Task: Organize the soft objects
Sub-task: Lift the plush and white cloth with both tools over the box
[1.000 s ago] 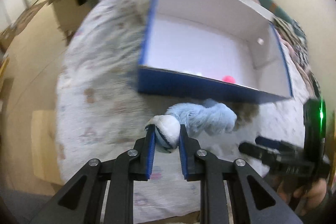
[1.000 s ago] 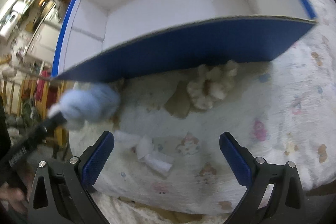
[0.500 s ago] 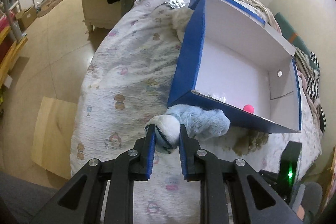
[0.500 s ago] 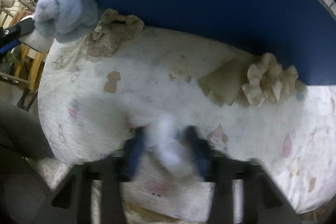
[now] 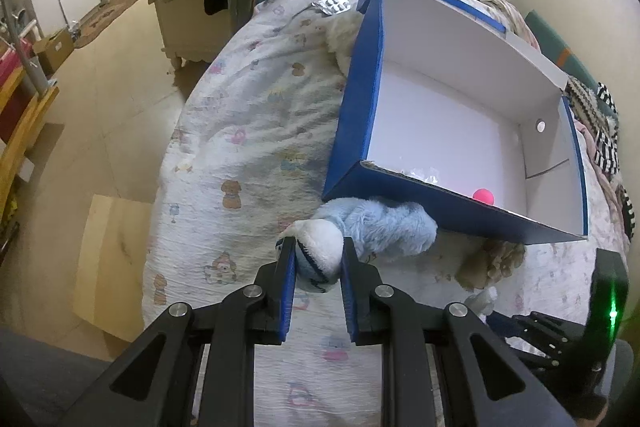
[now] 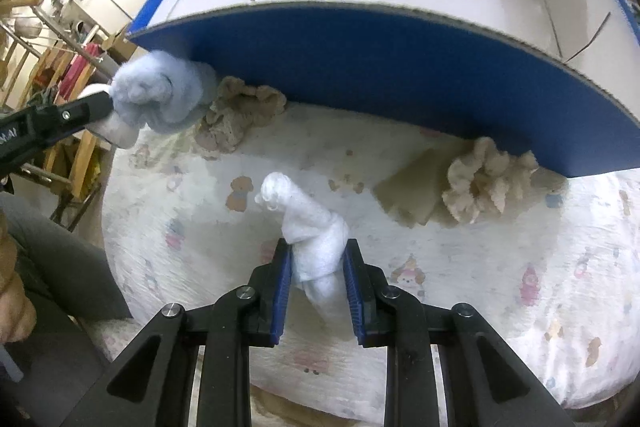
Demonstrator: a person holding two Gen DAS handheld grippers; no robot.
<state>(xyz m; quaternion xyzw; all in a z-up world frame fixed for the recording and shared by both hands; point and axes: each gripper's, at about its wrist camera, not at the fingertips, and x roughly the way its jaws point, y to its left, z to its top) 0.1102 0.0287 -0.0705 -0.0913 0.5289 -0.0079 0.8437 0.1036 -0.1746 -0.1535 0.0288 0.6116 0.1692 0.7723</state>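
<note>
Both claws are loaded over the bed (image 5: 248, 131). The left claw (image 5: 318, 261) is pinched narrow on the white end of a pale blue plush toy (image 5: 384, 227), whose body hangs against the outer wall of the blue box (image 5: 352, 115). The right claw (image 6: 316, 263) has just been closing and now squeezes a white wad of soft stuffing (image 6: 312, 227), lifted just off the quilt near the box front. Judgement: to finish this step well, raise each piece clear above the box rim before moving inward, since the blue plush sits below the cardboard edge and could snag it or tip the box; release low over the white floor, away from the pink ball (image 5: 483, 195) already inside. Two beige frilly pieces (image 6: 486, 183) lie against the box front, not yet collected. Writing: white lettering on the left claw's arm, seen from the right wrist, too cut off to read; a pill blister (image 5: 331, 3) lies by the box's far corner, print illegible.
</note>
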